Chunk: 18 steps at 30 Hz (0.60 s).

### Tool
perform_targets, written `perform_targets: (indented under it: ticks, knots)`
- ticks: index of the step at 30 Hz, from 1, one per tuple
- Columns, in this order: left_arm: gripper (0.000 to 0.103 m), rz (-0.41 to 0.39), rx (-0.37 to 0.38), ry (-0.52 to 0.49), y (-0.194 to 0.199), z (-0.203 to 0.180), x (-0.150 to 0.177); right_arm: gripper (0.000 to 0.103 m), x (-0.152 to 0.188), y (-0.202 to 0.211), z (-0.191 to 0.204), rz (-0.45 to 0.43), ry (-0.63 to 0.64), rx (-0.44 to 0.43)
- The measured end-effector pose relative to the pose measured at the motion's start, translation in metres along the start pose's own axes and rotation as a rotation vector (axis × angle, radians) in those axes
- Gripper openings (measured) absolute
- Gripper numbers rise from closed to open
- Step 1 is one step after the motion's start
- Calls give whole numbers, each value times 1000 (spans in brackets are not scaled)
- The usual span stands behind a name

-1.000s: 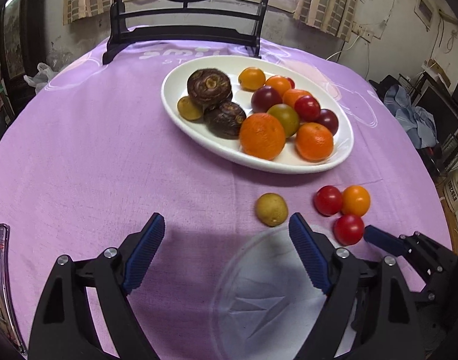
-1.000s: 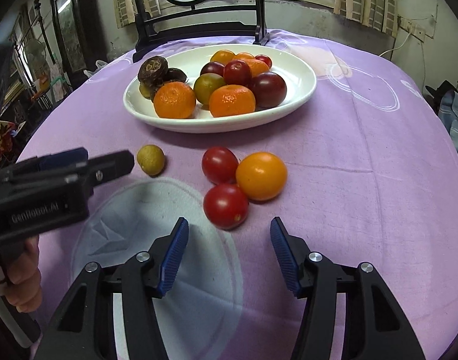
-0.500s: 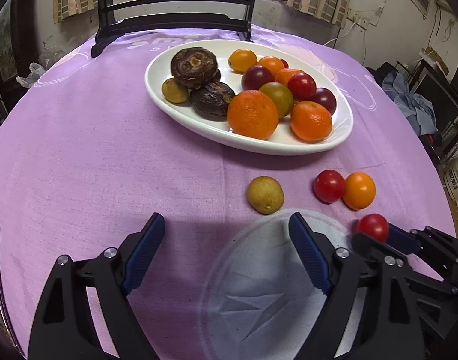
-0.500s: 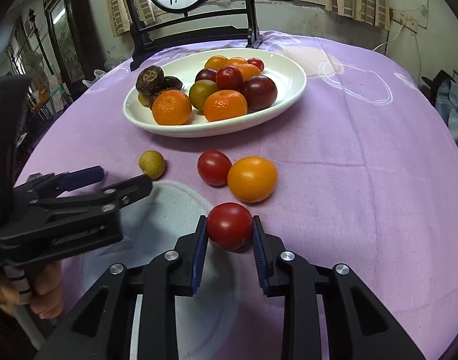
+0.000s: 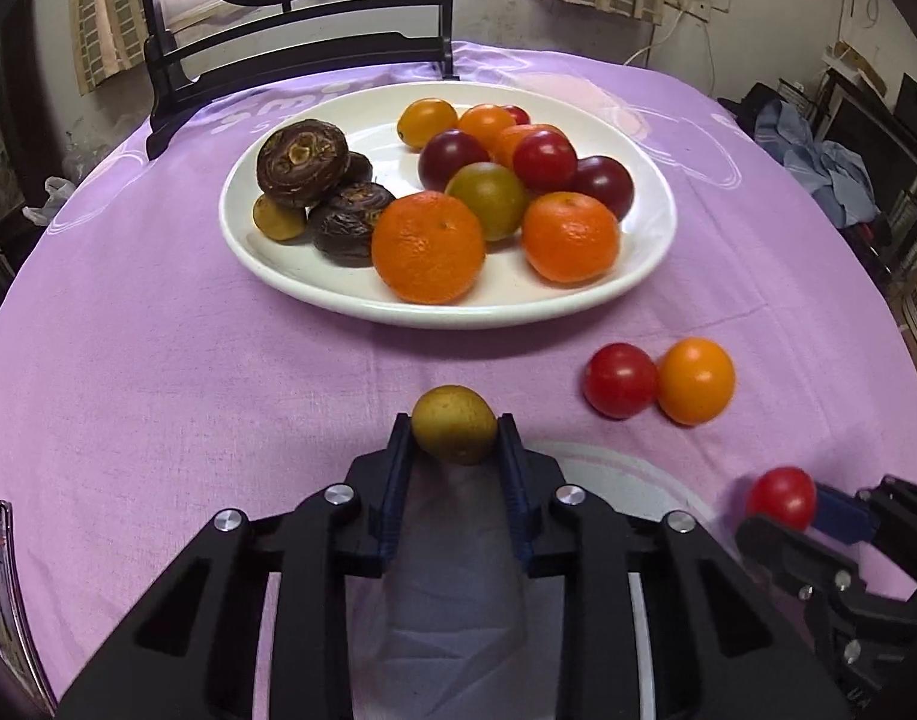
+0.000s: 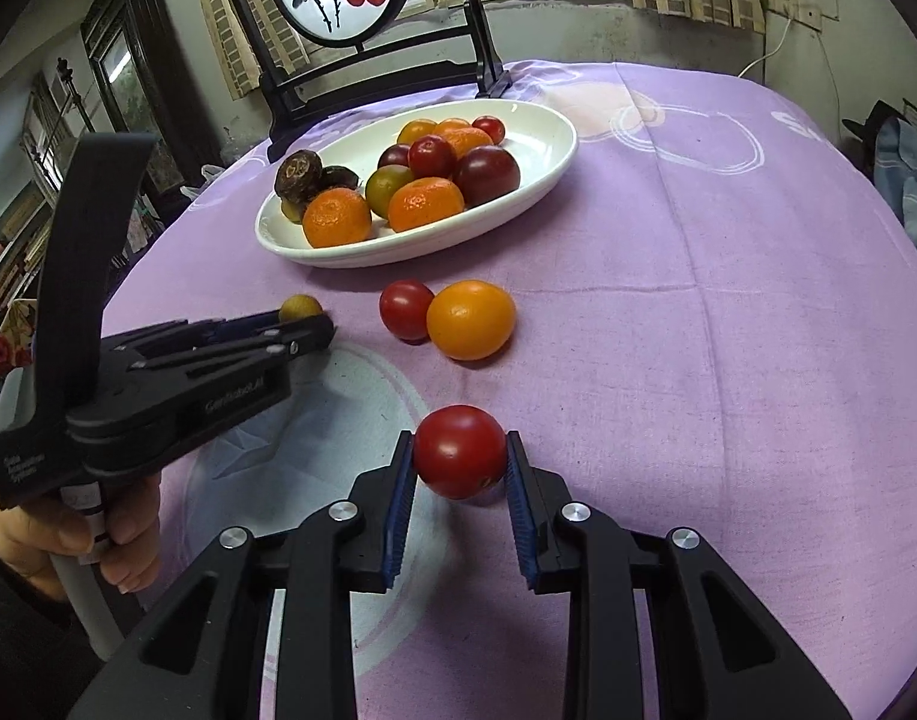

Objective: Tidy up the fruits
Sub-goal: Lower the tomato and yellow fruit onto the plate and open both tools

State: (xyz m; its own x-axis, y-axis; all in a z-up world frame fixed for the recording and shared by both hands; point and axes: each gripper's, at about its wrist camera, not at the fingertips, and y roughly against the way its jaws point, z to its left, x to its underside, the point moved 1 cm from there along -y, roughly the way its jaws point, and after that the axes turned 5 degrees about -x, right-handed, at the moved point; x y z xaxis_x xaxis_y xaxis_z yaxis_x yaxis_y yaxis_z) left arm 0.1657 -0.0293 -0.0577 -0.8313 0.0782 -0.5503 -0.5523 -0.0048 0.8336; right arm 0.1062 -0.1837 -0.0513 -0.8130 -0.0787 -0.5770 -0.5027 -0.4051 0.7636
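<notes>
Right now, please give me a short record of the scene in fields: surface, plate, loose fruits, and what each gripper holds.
surface: purple tablecloth
plate: white oval plate with oranges, tomatoes and dark brown fruits
loose fruits: red tomato touching orange tomato, on the cloth in front of the plate
left gripper: shut on yellow-green fruit; jaws have just closed
right gripper: shut on red cherry tomato

Glossy white plate (image 5: 650, 252), matt woven purple tablecloth (image 5: 158, 360), shiny smooth red tomato (image 6: 458, 450)
</notes>
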Motion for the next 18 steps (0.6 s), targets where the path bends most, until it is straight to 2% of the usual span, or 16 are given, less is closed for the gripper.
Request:
perform_targets:
  ticks: [4,8,13,18]
  knots:
    - [27,6,41,24,13,10,3,30,-1,9,4,-37,13,-1]
    - [27,-51,42,10,38,17,-9,30,-15,24,13,-101,46,-6]
    - [27,-105,43,18,55,23,-43,29,-53,32,31,-183,142,32]
    - [27,-144,0,50,48,29,-85,30,-99,17,30,-223,135,35]
